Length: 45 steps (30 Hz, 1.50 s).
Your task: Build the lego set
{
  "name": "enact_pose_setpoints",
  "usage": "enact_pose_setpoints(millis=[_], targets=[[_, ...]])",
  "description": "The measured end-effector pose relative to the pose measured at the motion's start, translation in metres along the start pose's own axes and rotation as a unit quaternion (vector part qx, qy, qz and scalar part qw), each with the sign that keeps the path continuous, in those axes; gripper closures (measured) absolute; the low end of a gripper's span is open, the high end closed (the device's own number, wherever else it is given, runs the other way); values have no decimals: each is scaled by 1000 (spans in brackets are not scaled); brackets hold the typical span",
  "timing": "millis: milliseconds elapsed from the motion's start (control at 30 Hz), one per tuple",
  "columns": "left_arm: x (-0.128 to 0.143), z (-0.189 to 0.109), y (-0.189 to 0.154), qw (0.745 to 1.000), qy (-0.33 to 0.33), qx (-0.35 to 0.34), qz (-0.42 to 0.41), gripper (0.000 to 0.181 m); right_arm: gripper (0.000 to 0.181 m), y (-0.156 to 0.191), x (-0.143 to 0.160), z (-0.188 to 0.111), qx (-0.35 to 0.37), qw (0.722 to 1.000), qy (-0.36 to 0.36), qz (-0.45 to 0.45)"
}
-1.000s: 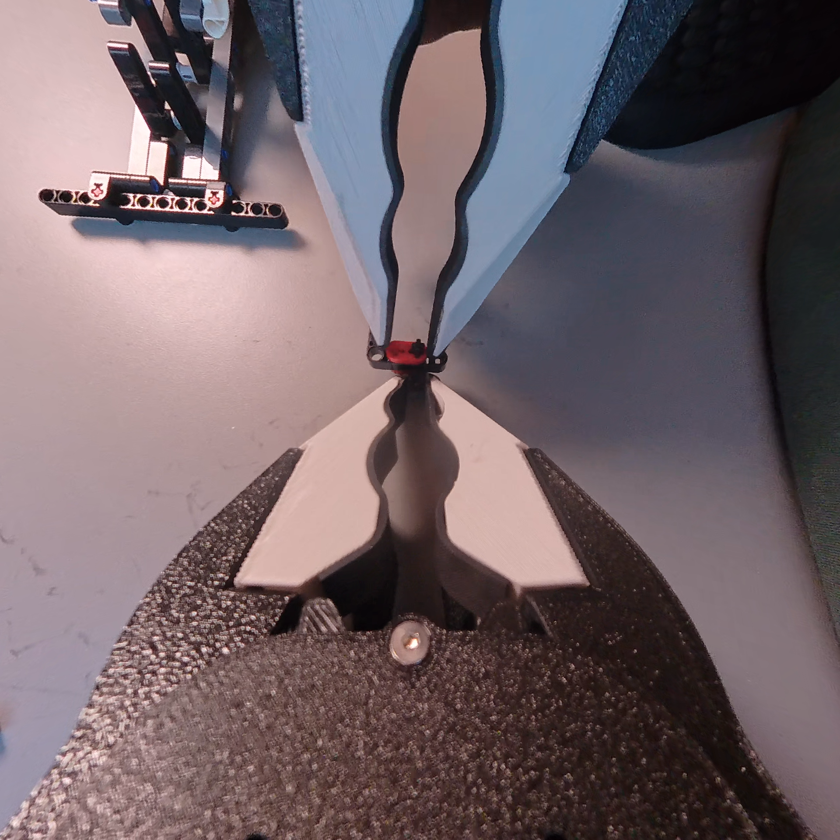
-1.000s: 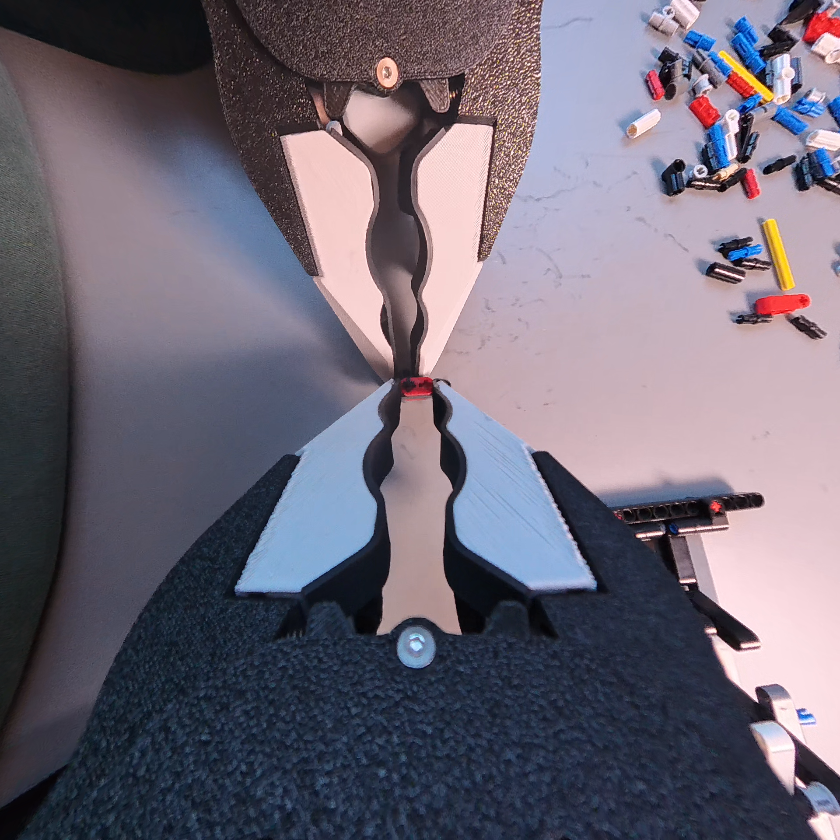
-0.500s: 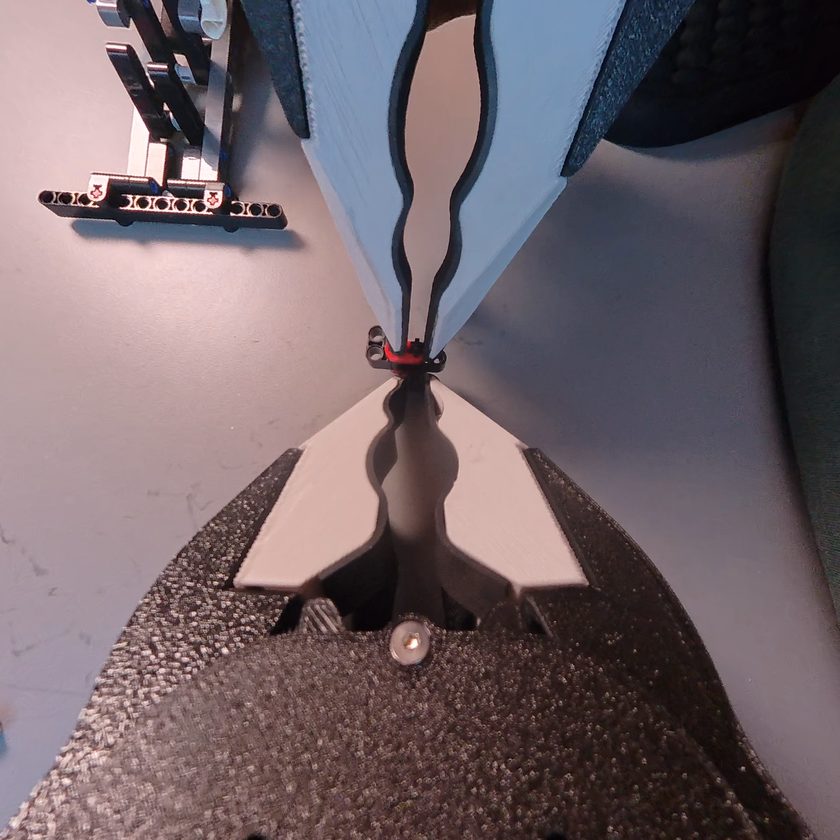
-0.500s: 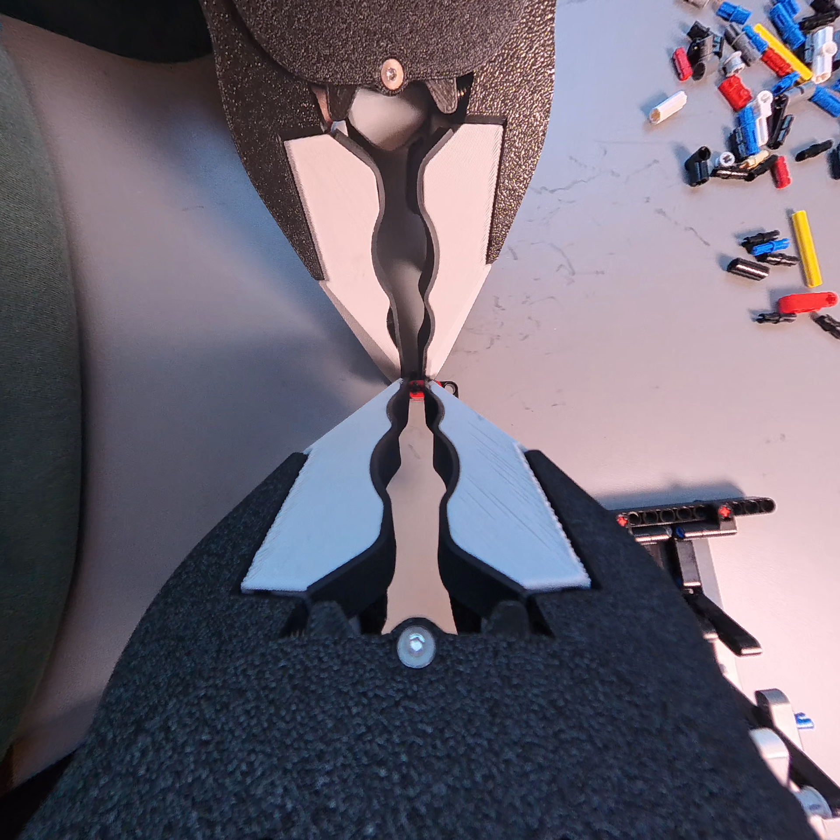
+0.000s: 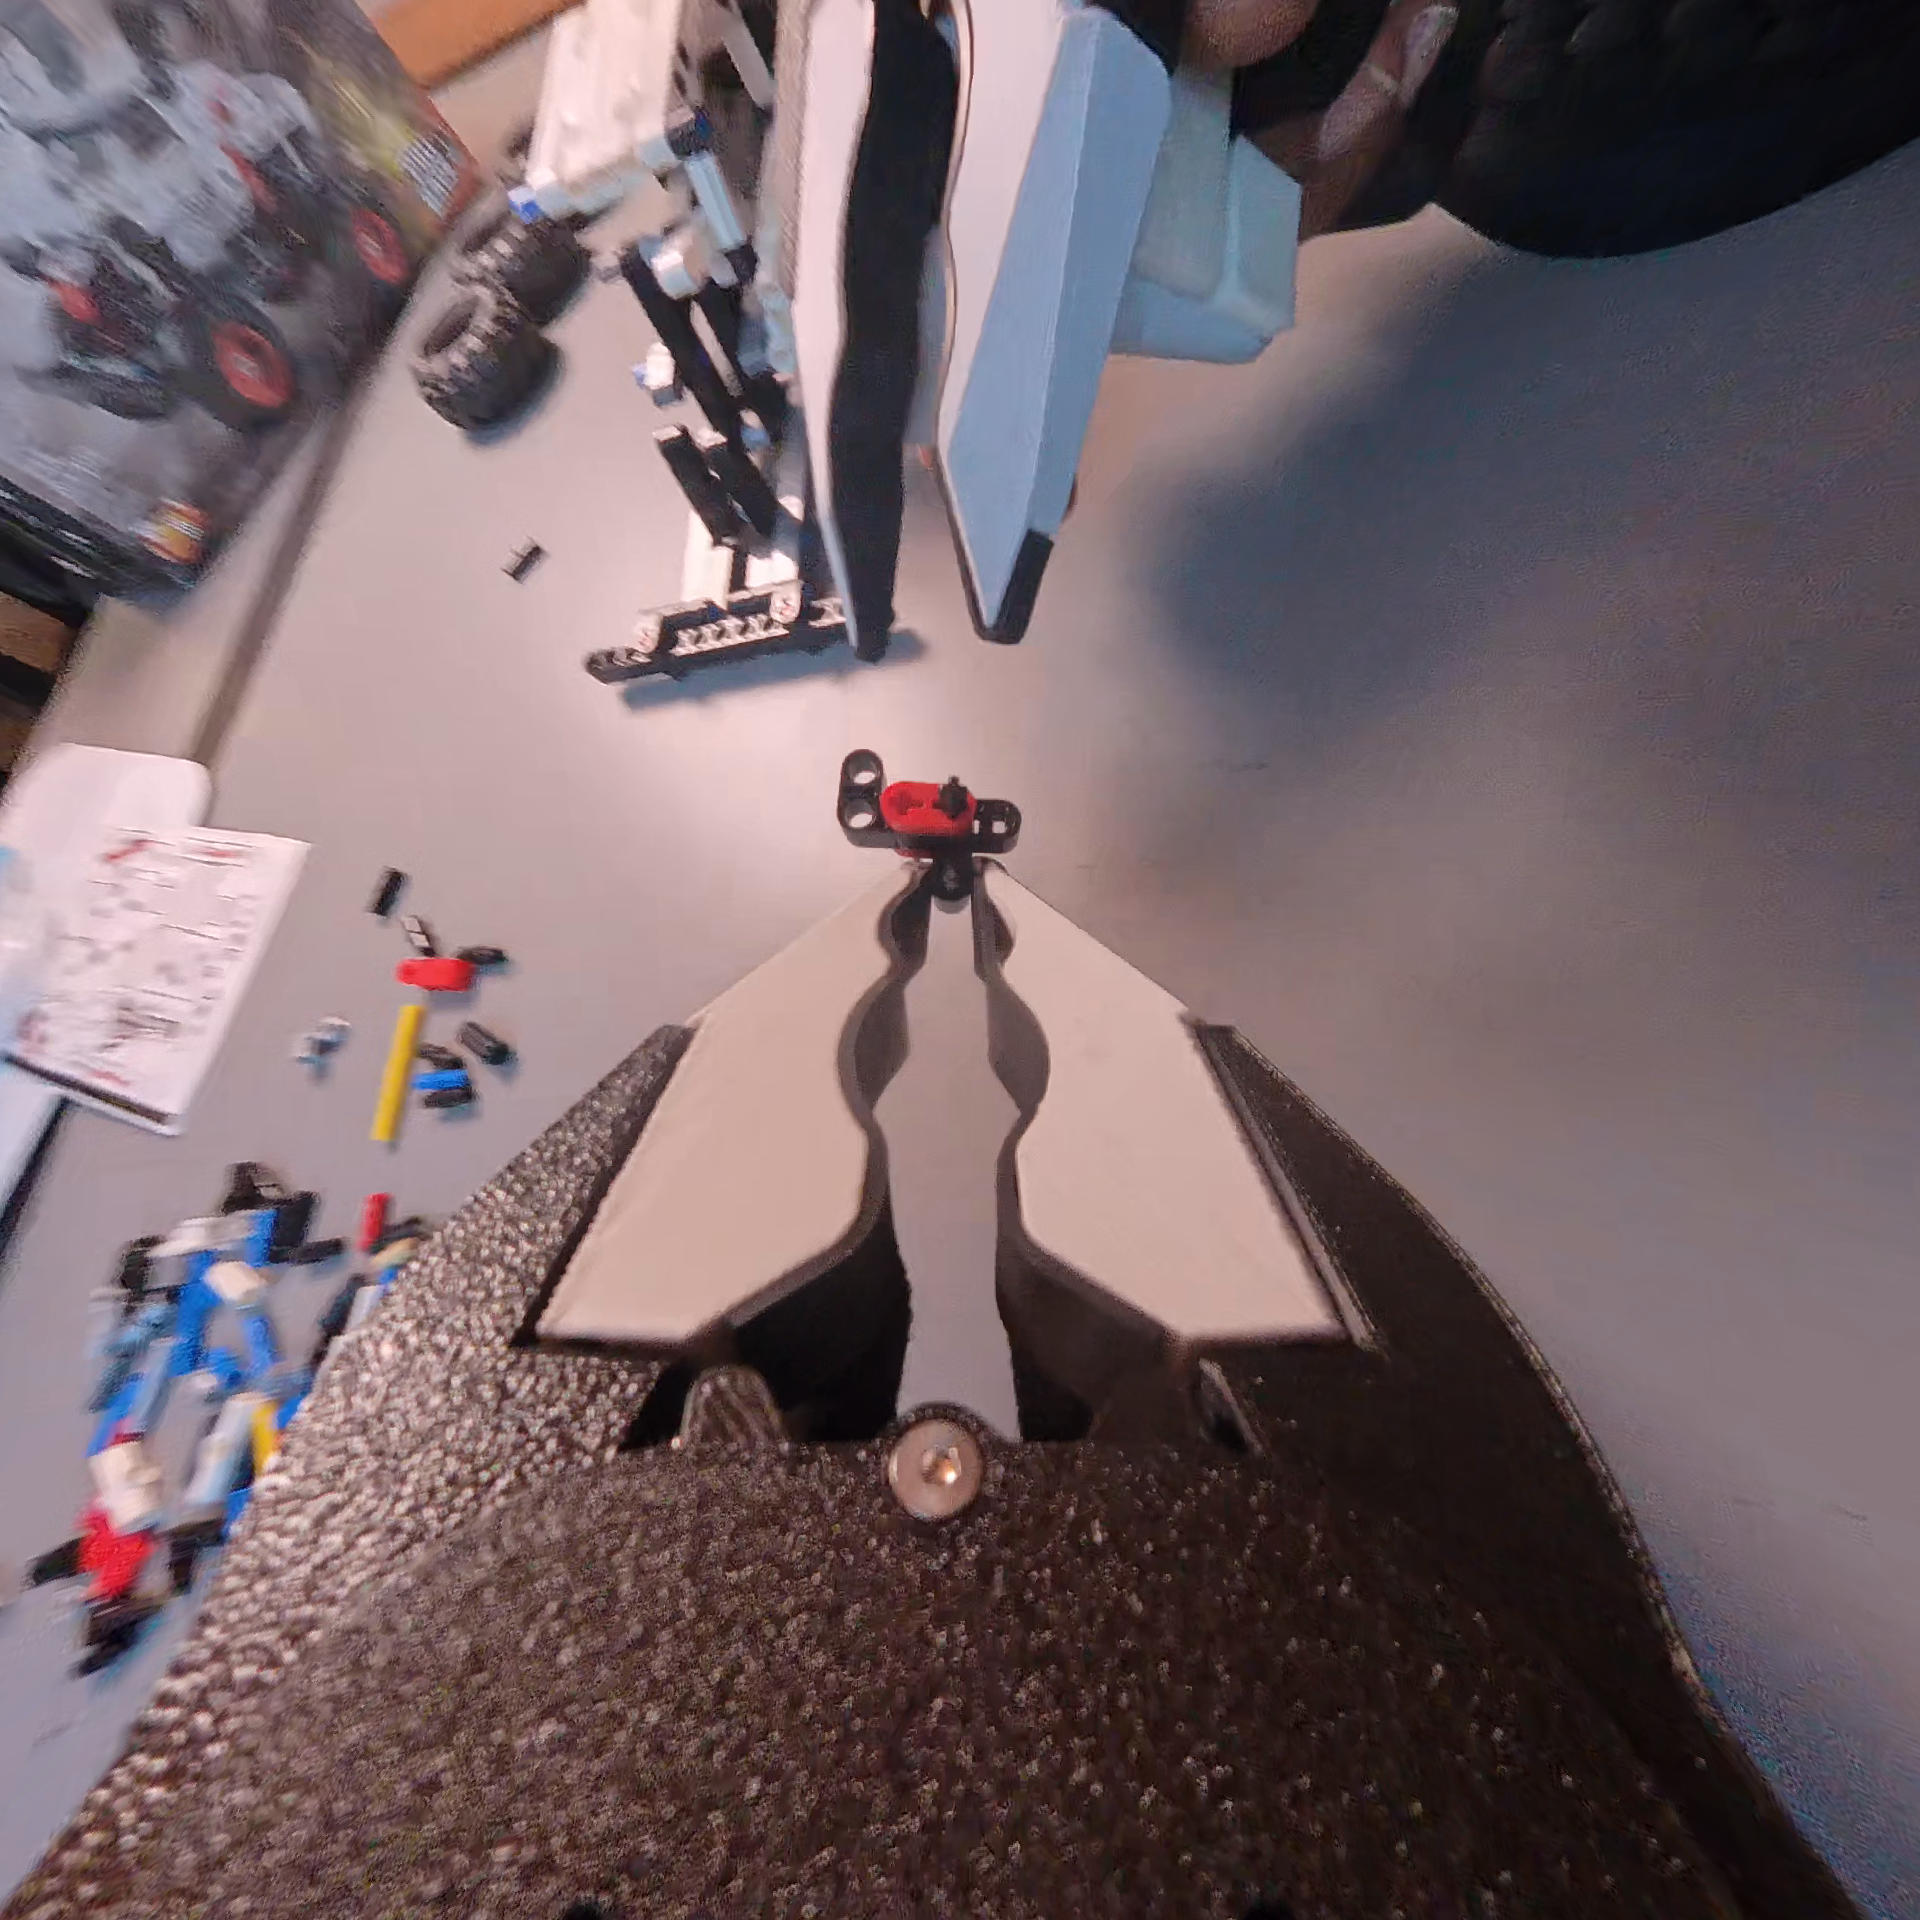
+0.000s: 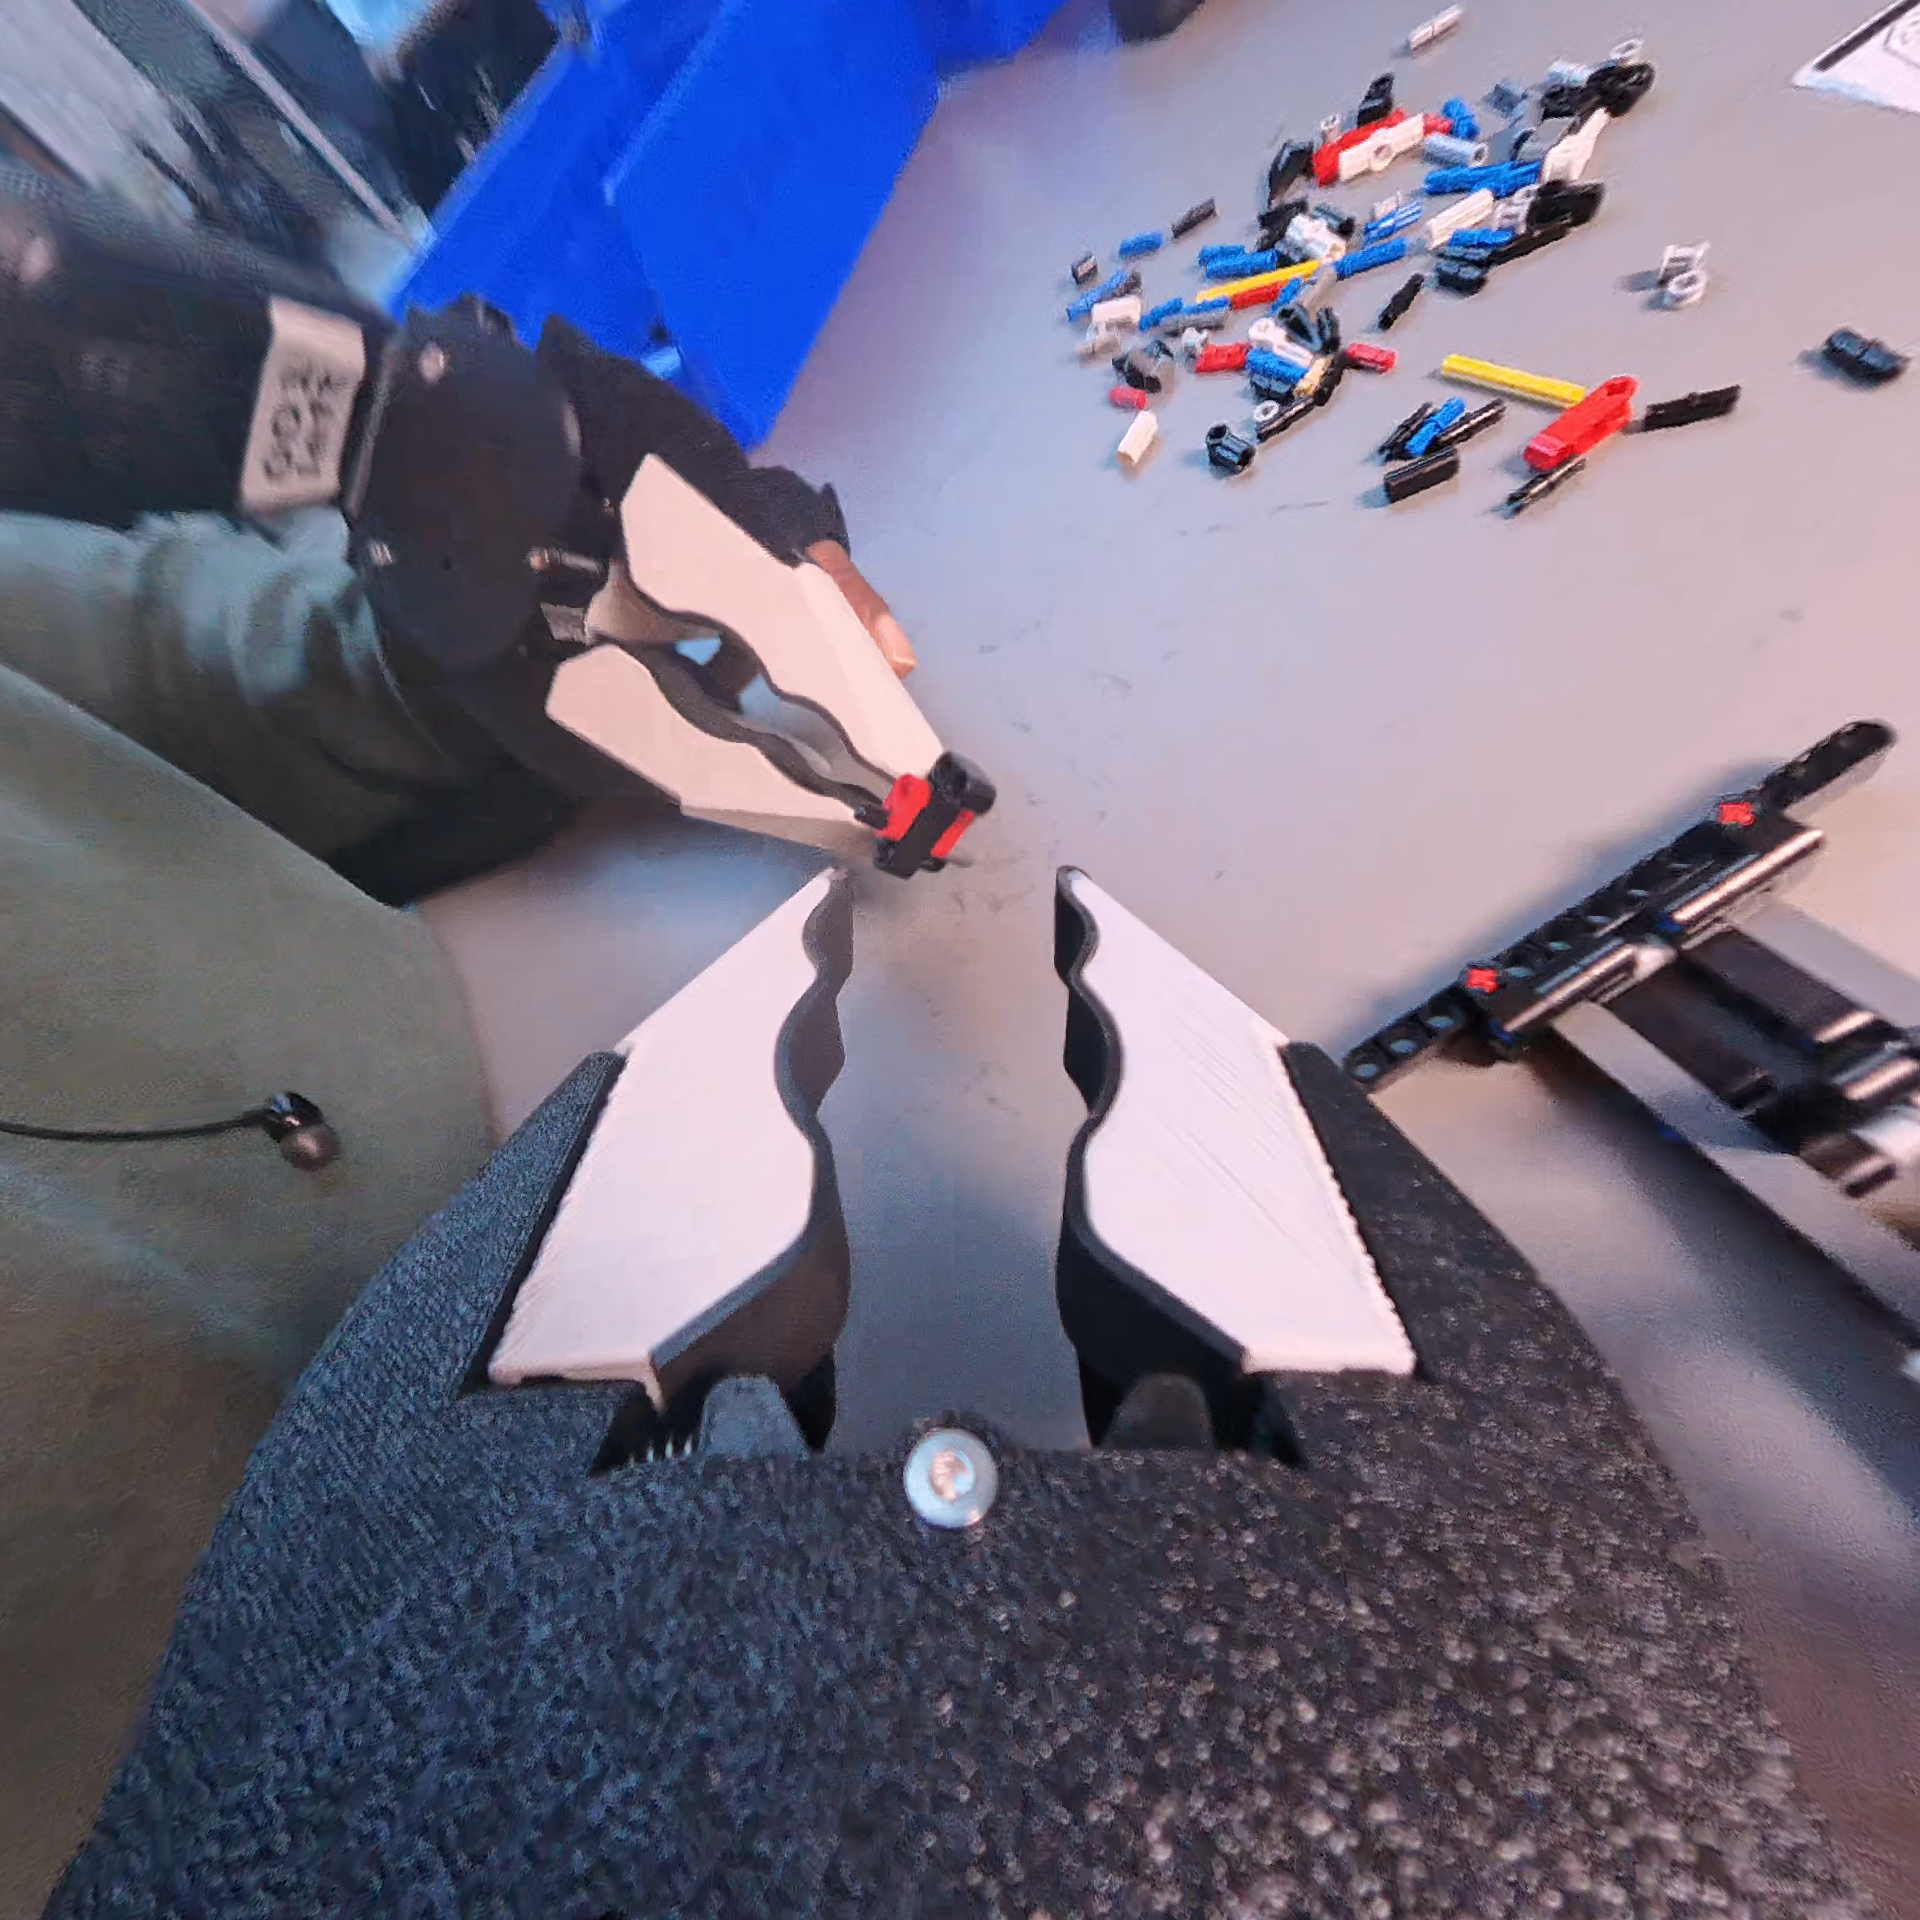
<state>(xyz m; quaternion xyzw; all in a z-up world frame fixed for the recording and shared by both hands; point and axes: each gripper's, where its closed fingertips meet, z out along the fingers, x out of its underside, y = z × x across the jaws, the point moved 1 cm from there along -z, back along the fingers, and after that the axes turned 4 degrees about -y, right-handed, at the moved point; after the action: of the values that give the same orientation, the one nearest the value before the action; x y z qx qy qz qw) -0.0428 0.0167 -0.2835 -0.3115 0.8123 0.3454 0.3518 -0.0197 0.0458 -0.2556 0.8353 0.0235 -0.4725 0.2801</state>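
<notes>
The left gripper (image 5: 943, 883) is closed tight on a small lego piece (image 5: 928, 814). The piece is black with a red part on it, and it sticks out past the tips, up above the grey surface (image 5: 1455, 831). In the right wrist view the same left gripper (image 6: 883, 821) shows from the side with the small lego piece (image 6: 928, 816) in its tips.

The right gripper (image 6: 951, 883) is wide open and holds nothing. Its two white fingers (image 6: 1195, 1091) stand apart, just beside the small piece but not touching it. In the left wrist view the right gripper (image 5: 935, 634) hangs over the surface, and a hand (image 5: 1351, 104) holds it from above.

The half-built lego model (image 6: 1662, 966) lies on the surface. It is a long black beam with grey and white parts. A pile of loose pieces (image 6: 1351, 260) in blue, red, black, white and yellow lies well apart from the grippers. Two black tyres (image 5: 488, 312) lie near the model. A paper booklet (image 5: 135, 966) and the set's box (image 5: 187, 260) lie near the surface's edge. The pictures are blurry at the sides.
</notes>
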Motion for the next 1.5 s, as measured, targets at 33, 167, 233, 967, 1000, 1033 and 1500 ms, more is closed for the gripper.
enact_pose_setpoints(millis=[33, 167, 233, 967, 1000, 1033, 1500], targets=[[-4, -3, 5, 999, -7, -25, 29, 174, 142, 2, -2, 2, -15, 1000, -16, 18], [-21, -11, 13, 977, -19, -116, 178, 174, 141, 15, -19, 10, -69, 994, -76, 37], [-27, -13, 15, 963, -17, -150, 226, 174, 147, 21, -17, 14, -87, 994, -64, 12], [-31, -19, 19, 928, 1, -202, 313, 172, 163, 27, -23, 13, -62, 980, -104, -160], [-30, -20, 22, 936, -4, -201, 290, 169, 163, 28, -25, 12, -59, 974, -116, -183], [-30, -22, 26, 944, -13, -199, 262, 158, 163, 29, -28, 9, -49, 967, -136, -209], [-57, -48, 36, 742, -282, 267, -547, 158, 164, 45, -41, 0, 60, 850, -189, -488]])
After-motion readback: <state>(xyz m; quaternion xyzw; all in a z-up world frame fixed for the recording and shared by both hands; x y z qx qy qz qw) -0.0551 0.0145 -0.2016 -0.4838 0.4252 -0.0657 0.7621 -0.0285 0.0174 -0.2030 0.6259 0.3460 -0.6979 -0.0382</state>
